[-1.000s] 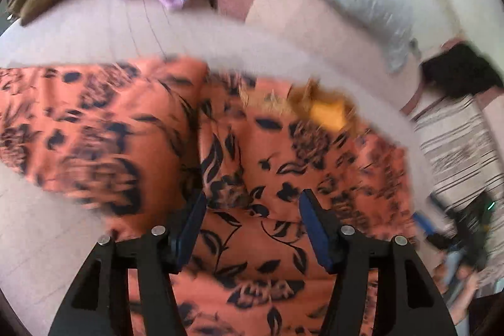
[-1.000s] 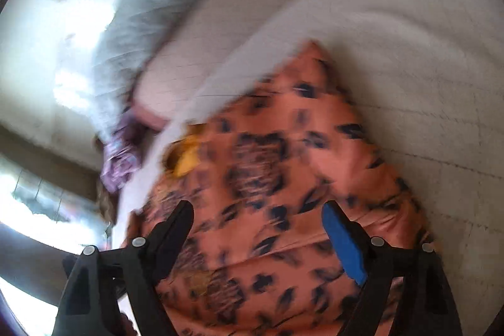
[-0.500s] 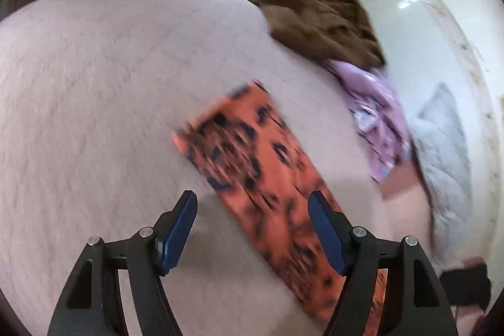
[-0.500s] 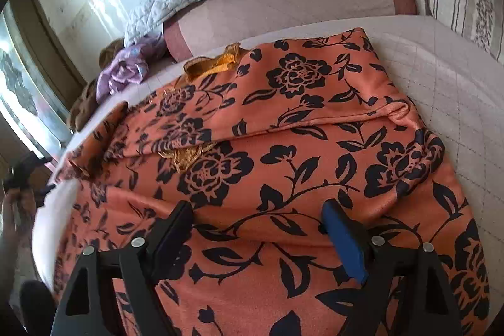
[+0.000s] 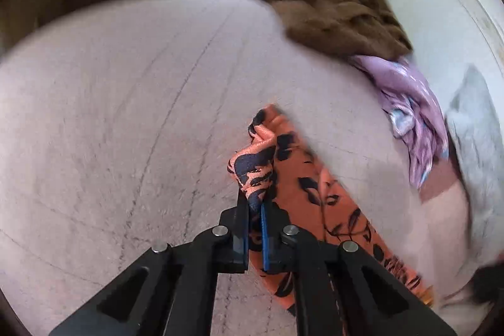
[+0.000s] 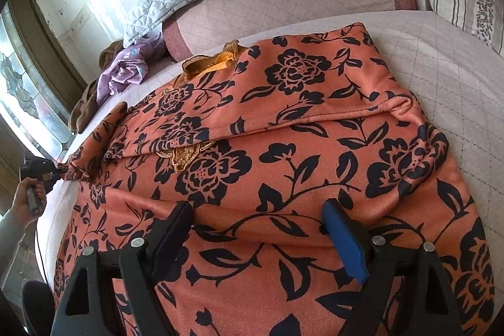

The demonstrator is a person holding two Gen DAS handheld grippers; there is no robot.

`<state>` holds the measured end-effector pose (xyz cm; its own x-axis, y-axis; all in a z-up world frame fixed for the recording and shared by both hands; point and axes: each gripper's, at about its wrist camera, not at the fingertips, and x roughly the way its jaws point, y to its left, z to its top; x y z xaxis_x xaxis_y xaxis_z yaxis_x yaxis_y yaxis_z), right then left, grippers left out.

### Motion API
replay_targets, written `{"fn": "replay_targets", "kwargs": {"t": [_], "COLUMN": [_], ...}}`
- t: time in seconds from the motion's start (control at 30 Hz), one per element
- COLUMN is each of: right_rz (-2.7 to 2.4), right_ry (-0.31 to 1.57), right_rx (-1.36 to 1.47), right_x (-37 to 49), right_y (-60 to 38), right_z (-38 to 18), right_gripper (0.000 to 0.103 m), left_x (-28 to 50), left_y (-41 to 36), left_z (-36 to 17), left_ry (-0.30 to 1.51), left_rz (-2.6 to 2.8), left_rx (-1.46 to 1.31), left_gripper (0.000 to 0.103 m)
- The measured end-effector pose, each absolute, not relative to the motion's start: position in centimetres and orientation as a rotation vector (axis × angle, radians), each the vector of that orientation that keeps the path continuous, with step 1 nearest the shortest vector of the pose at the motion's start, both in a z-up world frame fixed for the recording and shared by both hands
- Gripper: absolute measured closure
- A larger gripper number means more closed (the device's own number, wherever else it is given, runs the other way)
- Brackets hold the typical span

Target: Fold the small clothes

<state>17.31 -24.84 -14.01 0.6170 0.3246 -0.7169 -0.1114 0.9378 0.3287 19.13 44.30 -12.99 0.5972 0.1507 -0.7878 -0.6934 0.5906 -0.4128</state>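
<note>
A: Orange floral garment lies spread on the bed. Left hand-held gripper is clamped on its far-left corner; right hand-held gripper hovers with jaws apart over the near edge, gripping nothing.

B: Risk?

A: Thin pinch may slip when pulled. One-sided lift could skew the fold and bunch the cloth.

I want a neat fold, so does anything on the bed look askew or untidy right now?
Yes. The orange floral garment lies bunched rather than flat: its right side is rumpled into a lump, and a folded-over flap crosses it at a slant. The left gripper is shut on one scrunched corner. The right gripper is open above it.
</note>
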Motion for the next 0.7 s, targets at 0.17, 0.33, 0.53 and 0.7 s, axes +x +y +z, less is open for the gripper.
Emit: {"fn": "replay_targets", "kwargs": {"t": [0.17, 0.33, 0.53, 0.7], "right_rz": [0.267, 0.283, 0.299, 0.310], "right_ry": [0.860, 0.852, 0.837, 0.829], "right_rx": [0.297, 0.328, 0.368, 0.393], "right_x": [17.2, 17.2, 17.1, 17.0], "right_y": [-25.2, -25.6, -26.1, -26.4], "right_z": [-14.1, -14.2, -14.2, -14.2], "right_gripper": [0.016, 0.016, 0.016, 0.016], "left_x": [19.0, 19.6, 22.0, 22.7], "left_y": [37.9, 28.2, 15.8, 6.5], "left_z": [-4.7, 2.5, 6.9, 7.0], "left_ry": [0.635, 0.519, 0.490, 0.528], "left_rz": [0.423, 0.221, -0.057, -0.222], "left_rx": [-0.592, -0.460, -0.391, -0.346], "left_gripper": [0.098, 0.098, 0.098, 0.098]}}
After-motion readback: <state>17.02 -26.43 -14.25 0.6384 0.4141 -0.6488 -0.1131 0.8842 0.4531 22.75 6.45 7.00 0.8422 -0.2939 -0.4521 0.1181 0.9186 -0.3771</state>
